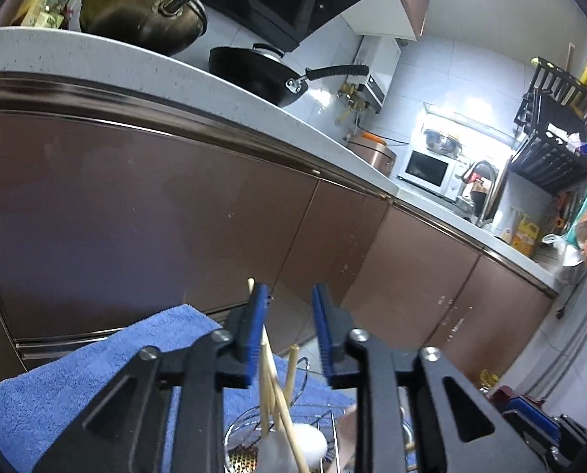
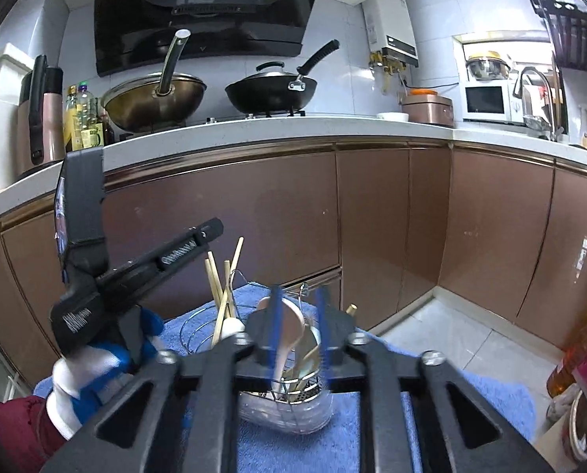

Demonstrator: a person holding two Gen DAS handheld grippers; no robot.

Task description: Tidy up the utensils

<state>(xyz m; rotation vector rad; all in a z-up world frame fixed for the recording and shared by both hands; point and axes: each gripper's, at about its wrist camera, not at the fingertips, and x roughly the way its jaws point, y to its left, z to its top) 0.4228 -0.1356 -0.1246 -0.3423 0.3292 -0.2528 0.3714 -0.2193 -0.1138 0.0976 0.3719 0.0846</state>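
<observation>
A wire utensil holder stands on a blue towel. Wooden chopsticks stand up in its left cup. In the right wrist view a pale spoon leans in the right cup, between the blue pads of my right gripper. That gripper is open and the far pad is clear of the spoon. In the left wrist view my left gripper is open above the chopsticks, which lean by its left pad without being pinched. A gloved hand holds the left gripper.
Brown cabinet doors face me under a white counter with a wok and a black pan. An oil bottle stands on the floor at right. Red cloth lies at lower left.
</observation>
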